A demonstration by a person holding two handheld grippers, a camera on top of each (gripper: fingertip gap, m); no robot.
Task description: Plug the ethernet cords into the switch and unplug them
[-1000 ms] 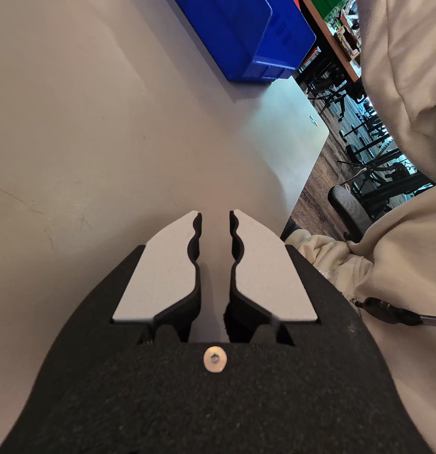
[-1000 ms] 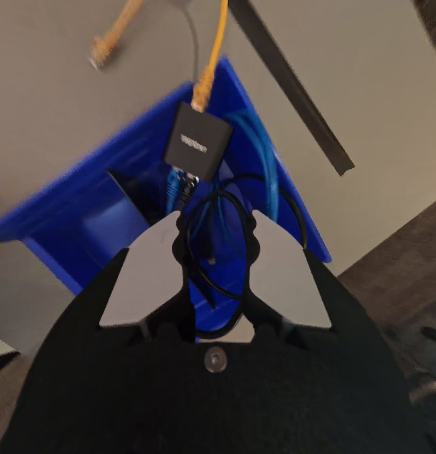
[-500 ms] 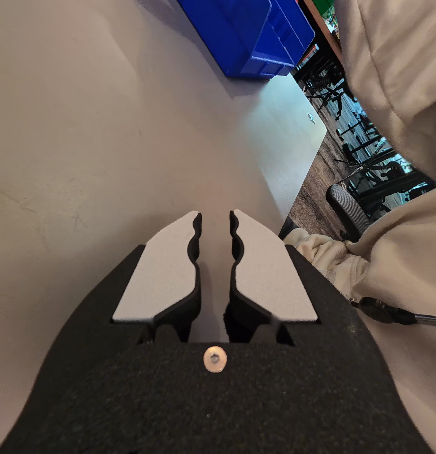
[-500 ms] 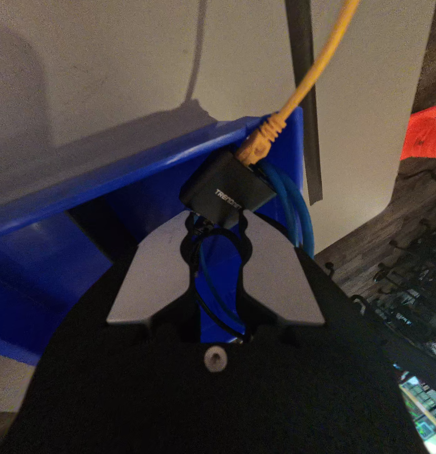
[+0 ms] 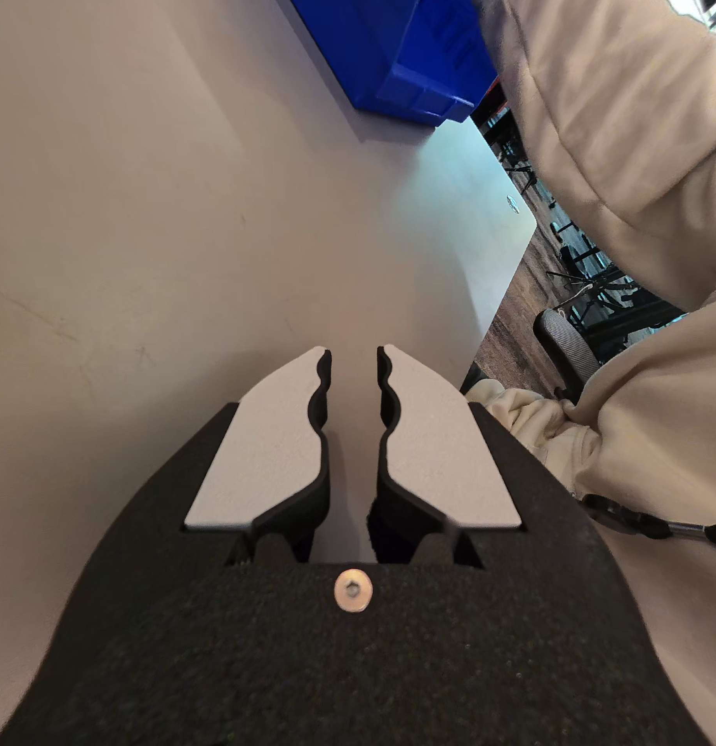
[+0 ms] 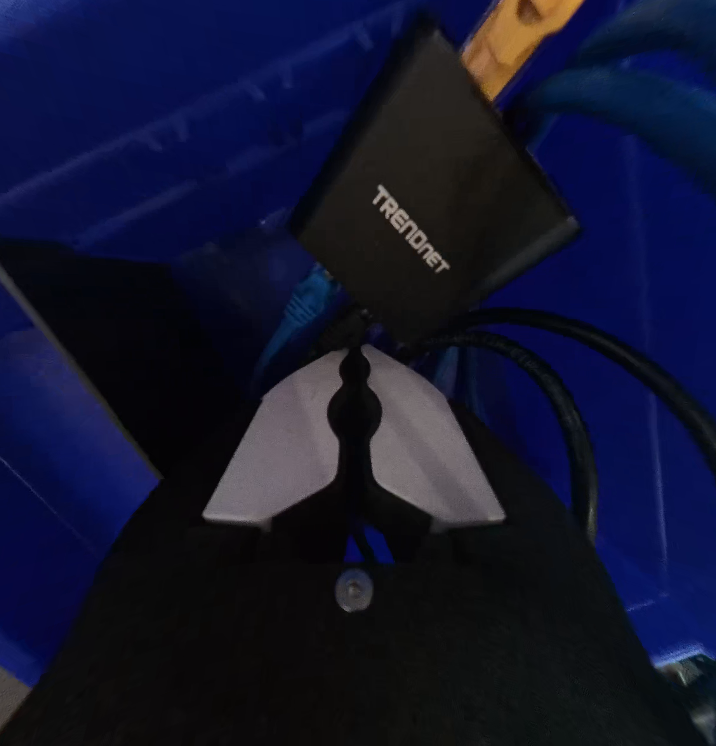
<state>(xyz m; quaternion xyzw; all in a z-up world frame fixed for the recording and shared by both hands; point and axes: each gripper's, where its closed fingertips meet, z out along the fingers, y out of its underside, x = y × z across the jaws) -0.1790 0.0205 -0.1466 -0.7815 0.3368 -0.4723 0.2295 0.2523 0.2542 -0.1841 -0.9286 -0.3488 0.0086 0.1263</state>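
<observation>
In the right wrist view, a black switch [image 6: 429, 193] lies tilted inside a blue bin [image 6: 126, 121]. An orange plug [image 6: 505, 40] sits in its far side. A blue cord's plug [image 6: 308, 298] and a black cord's plug [image 6: 344, 331] sit at its near side. My right gripper [image 6: 354, 353] is shut on the black cord just behind its plug, tips almost touching the switch. The black cord [image 6: 582, 363] loops off to the right. My left gripper [image 5: 353, 355] is slightly open and empty, low over the bare table [image 5: 146, 242].
The blue bin [image 5: 388, 60] shows at the top of the left wrist view, near the table's far edge. A person's cream sleeve [image 5: 610, 161] fills the right side. Thick blue cords [image 6: 651, 80] coil in the bin beside the switch. Across from one pair of fingers to the other is roughly 50 centimeters.
My right gripper has dropped into the bin, closed in on the switch and shut on the black cord. My left gripper has barely moved.
</observation>
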